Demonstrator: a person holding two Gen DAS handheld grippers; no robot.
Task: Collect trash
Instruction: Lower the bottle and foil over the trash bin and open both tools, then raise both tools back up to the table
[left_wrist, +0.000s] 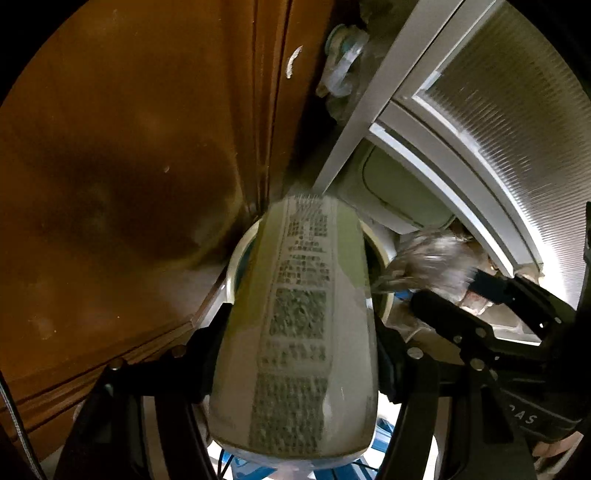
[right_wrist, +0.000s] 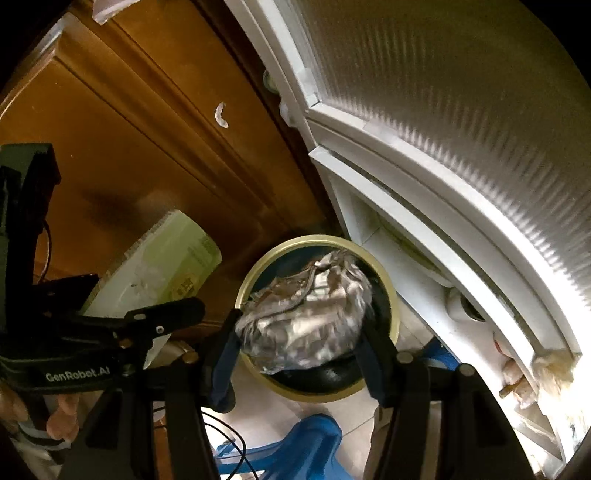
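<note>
**Both loads poised over the bin mouth**

Over the round bin (right_wrist: 391, 295), with its pale rim and dark inside, hang two pieces of trash, one in each pair of jaws.

Right gripper (right_wrist: 299, 332): jaws set at a middling width, clamped on either side of a crumpled foil wad (right_wrist: 303, 317). Directly above the bin opening in the right wrist view, well inside the rim, so only a release seems needed. Plainly the nearer of the two to the drop.

Left gripper (left_wrist: 295, 354): jaws likewise at a middling width, pressed on the flanks of a pale green printed pack (left_wrist: 295, 332). Long axis running straight out along the fingers, far end pointing down toward the bin (left_wrist: 236, 258). In the right wrist view the pack (right_wrist: 159, 266) sits off to the left of the rim, tilted, against the brown cabinet door (right_wrist: 129, 147). Probably calls for a short shift toward the opening before letting go.

White ribbed-glass door (right_wrist: 443, 110) close on the far side of the bin; blue plastic object (right_wrist: 310, 439) on the tiled floor just beside it.
</note>
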